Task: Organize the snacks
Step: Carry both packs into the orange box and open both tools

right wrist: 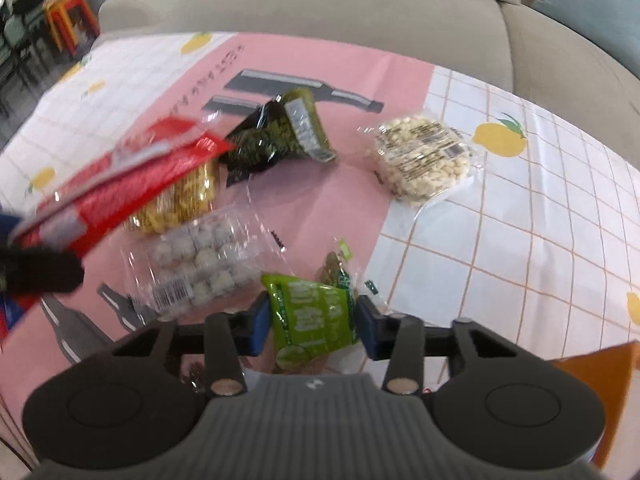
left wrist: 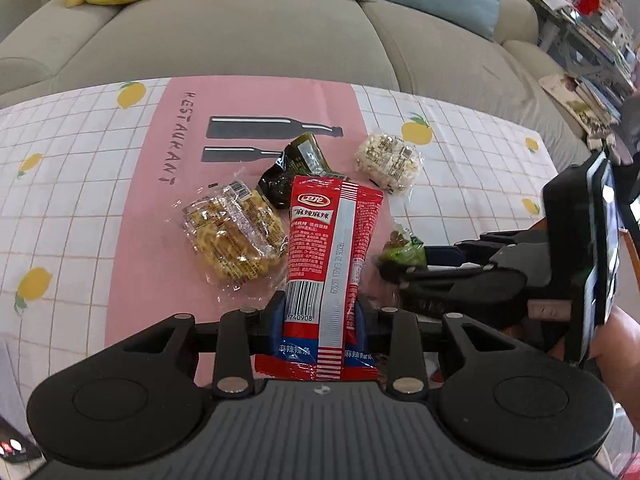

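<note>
Grey-beige sofa behind, low table in front under a glossy white-grid tablecloth [left wrist: 80,216] with lemon prints and a pink centre panel.

Our left gripper [left wrist: 320,312] pinches the flat red foil snack packet [left wrist: 332,240] near its barcode end; the packet stands up off the cloth, over the pile. Our right gripper [right wrist: 312,320] is clamped on the small lime-green crinkly snack pouch [right wrist: 312,316], blue pads pressing both sides. Whether it has left the cloth, we can't tell.

Loose on the pink panel:
- clear-wrapped block of yellow crunchy noodles [left wrist: 232,236]
- dark green glossy seaweed-style pouch [left wrist: 296,168]
- clear-wrapped round puffed-grain cake [left wrist: 388,160], straddling the pink/white edge
- clear pack of pale round balls [right wrist: 196,264], right wrist view only

Handling, our read: foil and film are slick and give under squeeze, so we grip on the flat seam or an end crimp, not the puffy middle. Red packet is long and will likely swing, so we carry it slowly. No bin or tray shows, so the drop point is unknown.
</note>
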`<control>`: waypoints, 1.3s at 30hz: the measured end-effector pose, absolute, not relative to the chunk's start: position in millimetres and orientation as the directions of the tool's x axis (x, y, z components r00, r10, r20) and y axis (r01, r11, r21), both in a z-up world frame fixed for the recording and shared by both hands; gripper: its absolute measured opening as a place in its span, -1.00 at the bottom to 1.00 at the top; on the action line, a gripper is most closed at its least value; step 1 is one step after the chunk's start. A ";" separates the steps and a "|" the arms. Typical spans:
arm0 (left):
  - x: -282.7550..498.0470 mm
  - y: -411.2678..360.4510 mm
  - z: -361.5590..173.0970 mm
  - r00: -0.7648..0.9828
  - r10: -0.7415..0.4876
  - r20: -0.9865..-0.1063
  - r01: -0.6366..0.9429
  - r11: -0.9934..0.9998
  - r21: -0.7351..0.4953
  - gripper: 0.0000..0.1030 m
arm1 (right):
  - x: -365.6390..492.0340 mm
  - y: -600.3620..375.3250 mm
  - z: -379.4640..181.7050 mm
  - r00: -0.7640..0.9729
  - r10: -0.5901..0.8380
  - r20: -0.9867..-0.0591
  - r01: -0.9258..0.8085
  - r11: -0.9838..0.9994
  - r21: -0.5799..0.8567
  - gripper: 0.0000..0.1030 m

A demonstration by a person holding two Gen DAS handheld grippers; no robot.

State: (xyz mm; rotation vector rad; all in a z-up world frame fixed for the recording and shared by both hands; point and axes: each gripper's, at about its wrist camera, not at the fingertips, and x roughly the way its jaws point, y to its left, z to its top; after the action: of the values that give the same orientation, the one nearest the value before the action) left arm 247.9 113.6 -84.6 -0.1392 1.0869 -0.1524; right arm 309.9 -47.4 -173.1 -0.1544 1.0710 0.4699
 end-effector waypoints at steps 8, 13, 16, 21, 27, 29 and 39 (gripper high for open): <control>218.6 109.6 -51.6 0.518 -0.196 -0.832 0.014 0.975 -0.221 -0.28 | 290.2 -65.2 -119.9 0.471 0.372 -0.800 -0.393 0.900 0.187 -0.33; 195.4 92.2 -27.4 0.555 -0.211 -0.804 0.039 0.973 -0.229 -0.28 | 260.7 -82.4 -79.4 0.512 0.406 -0.757 -0.394 0.894 0.213 -0.33; 181.6 72.5 -15.9 0.564 -0.242 -0.790 0.100 0.969 -0.226 -0.28 | 239.6 -104.3 -58.2 0.534 0.409 -0.740 -0.384 0.897 0.218 -0.34; 170.1 35.1 -5.9 0.547 -0.301 -0.781 0.213 0.952 -0.219 -0.28 | 207.7 -154.7 -32.3 0.549 0.387 -0.741 -0.333 0.914 0.231 -0.34; 168.3 -25.3 -5.8 0.483 -0.366 -0.796 0.390 0.903 -0.179 -0.28 | 181.0 -224.2 -24.4 0.551 0.329 -0.767 -0.211 0.944 0.254 -0.34; 173.0 -49.4 -9.4 0.445 -0.378 -0.812 0.447 0.879 -0.164 -0.28 | 173.0 -247.0 -24.8 0.549 0.311 -0.776 -0.174 0.950 0.259 -0.34; 201.2 -158.2 -46.6 0.339 -0.334 -0.880 0.755 0.654 0.043 -0.28 | 151.8 -324.8 -53.6 0.527 0.210 -0.823 -0.019 0.972 0.236 -0.34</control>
State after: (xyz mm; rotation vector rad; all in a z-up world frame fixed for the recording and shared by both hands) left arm 201.2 -158.2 -46.6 0.4953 0.9893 -0.7479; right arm 151.8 -324.8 -53.6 0.2073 1.0083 0.1383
